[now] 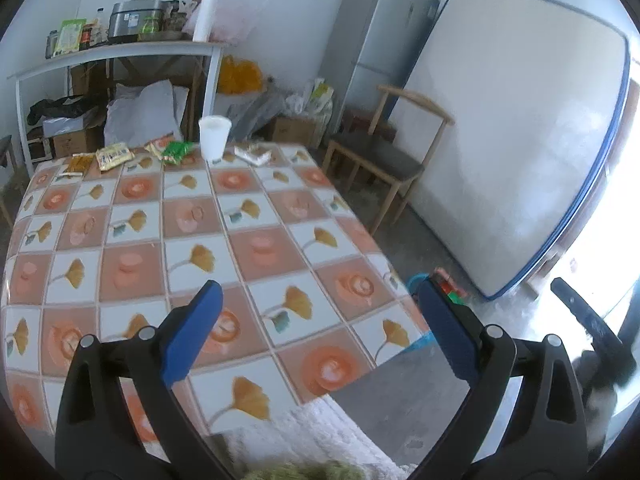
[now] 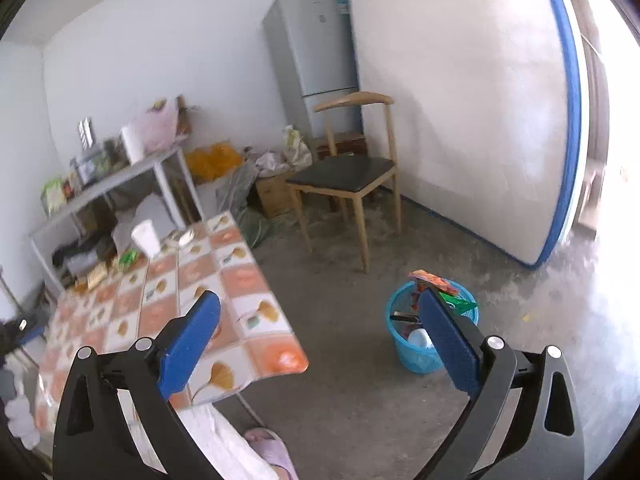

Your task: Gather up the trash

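Left gripper (image 1: 316, 312): fingers spread, empty.
Right gripper (image 2: 320, 316): same.
Wrappers (image 1: 116, 157): far worktop (image 1: 256, 240) edge, ahead; left nearer.

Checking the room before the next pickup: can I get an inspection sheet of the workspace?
Surface: table with tiled-pattern cloth, near part bare.
Job's things: snack wrappers, white cup and a flat white packet along the far edge; blue basket on the floor already holds trash.
Clutter: loaded shelf.
Grippers: left gripper open, empty; right gripper open, empty.
Cables: nothing seen.
Surroundings: chair, fridge, leaning mattress.
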The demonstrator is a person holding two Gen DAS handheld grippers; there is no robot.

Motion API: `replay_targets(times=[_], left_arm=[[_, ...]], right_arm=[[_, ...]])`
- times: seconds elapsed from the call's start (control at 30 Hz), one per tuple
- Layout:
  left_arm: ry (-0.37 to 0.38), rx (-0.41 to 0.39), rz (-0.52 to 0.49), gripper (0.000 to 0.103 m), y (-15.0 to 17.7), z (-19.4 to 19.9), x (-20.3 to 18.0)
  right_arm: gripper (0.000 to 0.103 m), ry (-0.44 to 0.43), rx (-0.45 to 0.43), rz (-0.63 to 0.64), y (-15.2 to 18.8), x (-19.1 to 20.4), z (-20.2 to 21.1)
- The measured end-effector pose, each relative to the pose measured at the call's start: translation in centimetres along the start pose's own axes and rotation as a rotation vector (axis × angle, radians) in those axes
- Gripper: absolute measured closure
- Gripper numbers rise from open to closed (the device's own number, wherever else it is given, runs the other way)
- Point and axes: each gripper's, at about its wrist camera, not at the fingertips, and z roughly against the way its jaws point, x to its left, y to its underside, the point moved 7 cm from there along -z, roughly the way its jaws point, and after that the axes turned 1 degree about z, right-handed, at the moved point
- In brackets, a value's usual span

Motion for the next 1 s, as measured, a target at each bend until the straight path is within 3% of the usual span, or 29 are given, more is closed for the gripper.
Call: replay_targets(times=[0.17, 0.3, 0.47, 0.6, 0.8, 1.0], left_arm=[[-0.089, 0.094, -0.038, 0.009, 2.7, -2.5, -1.8], [-0.16, 0.126, -0.091, 0.009, 4.4, -3.7, -2.3], [-0.158, 0.099, -0.101, 0.009, 4.3, -3.5, -3.0], [-0.189, 0.062, -0.049, 0.009, 3.9, -3.3, -2.6], [-0.274, 0.145, -0.002, 0.009, 4.7, -4.4, -0.9], [-0.311, 0.157, 0.002, 0.009, 5.0, -4.5, -0.6]], right_arm=[[0.007, 0.037, 0.032, 0.135, 2.3, 4.2, -0.4], [0.007, 0.063, 0.042, 0.272, 3.5, 6.8, -0.7], [0.006, 0.034, 0.066, 0.272, 4.4, 7.7, -1.3], [0.006, 0.04, 0.104, 0.278, 5.3, 7.3, -2.2], [0.007, 0.082, 0.142, 0.272, 5.8, 5.9, -3.3], [0.007, 0.103, 0.171, 0.251, 6.1, 4.9, -3.9]])
